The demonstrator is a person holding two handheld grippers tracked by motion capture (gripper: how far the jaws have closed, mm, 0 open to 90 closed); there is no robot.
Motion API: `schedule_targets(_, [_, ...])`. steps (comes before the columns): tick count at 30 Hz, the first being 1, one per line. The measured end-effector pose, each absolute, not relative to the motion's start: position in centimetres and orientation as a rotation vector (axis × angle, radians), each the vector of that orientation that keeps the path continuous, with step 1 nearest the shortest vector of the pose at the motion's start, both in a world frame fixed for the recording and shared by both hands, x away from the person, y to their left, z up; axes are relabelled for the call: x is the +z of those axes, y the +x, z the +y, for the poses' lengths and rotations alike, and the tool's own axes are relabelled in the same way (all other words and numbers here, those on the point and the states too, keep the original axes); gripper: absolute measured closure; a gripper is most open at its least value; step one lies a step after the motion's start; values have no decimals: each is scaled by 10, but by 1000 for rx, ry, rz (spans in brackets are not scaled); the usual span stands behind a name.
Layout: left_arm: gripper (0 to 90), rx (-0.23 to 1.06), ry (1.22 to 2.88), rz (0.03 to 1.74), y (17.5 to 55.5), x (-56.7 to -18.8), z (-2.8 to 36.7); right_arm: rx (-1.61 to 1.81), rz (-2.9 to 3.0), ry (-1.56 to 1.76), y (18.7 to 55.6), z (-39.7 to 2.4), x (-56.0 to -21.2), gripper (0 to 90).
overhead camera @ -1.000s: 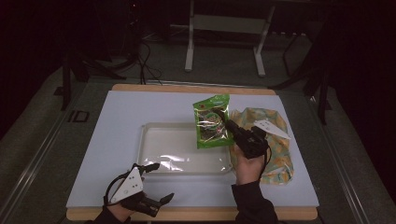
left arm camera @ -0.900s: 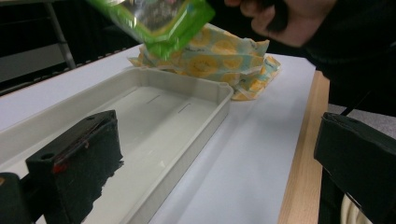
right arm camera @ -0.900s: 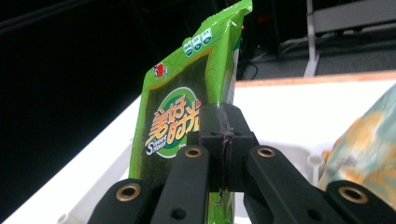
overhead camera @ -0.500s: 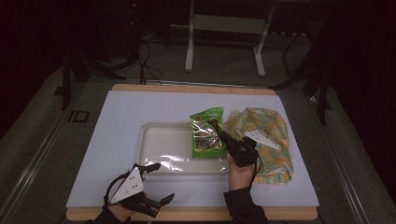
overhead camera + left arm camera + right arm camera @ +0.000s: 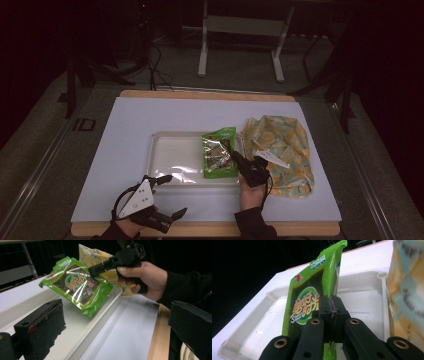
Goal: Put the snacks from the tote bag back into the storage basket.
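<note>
A green snack packet (image 5: 219, 152) hangs tilted over the right end of the white tray (image 5: 170, 155). My right gripper (image 5: 235, 156) is shut on the packet's right edge. In the right gripper view the two pads (image 5: 332, 310) are pinched together on the packet's (image 5: 307, 295) seam, with the tray (image 5: 362, 292) behind it. The left gripper view shows the packet (image 5: 75, 287) raised, its lower corner close over the tray's rim (image 5: 100, 315). My left gripper (image 5: 175, 195) stands open near the table's front left edge, with nothing between its jaws.
A yellow patterned cloth bag (image 5: 285, 145) lies crumpled just right of the tray. The tray sits on a white sheet (image 5: 130, 130) over a wooden board. Metal stand legs (image 5: 240, 45) are on the floor beyond the table.
My right gripper has come down and to the left with the packet, from beside the cloth bag to low over the tray's right end. The left gripper has stayed put.
</note>
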State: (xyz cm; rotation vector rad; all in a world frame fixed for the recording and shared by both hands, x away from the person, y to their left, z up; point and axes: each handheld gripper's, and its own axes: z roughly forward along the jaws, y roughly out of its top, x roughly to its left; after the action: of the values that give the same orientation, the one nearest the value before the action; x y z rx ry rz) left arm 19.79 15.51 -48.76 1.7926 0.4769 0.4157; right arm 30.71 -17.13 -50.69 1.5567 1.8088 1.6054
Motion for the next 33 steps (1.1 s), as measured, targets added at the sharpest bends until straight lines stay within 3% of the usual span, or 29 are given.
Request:
schedule_targets(21, [12, 416, 1794, 479, 198, -488, 155, 1494, 1878, 1640, 299, -174, -527, 884])
schedule_targets(33, [11, 419, 1795, 480, 198, -488, 155, 1397, 1924, 1650, 305, -172, -531, 782])
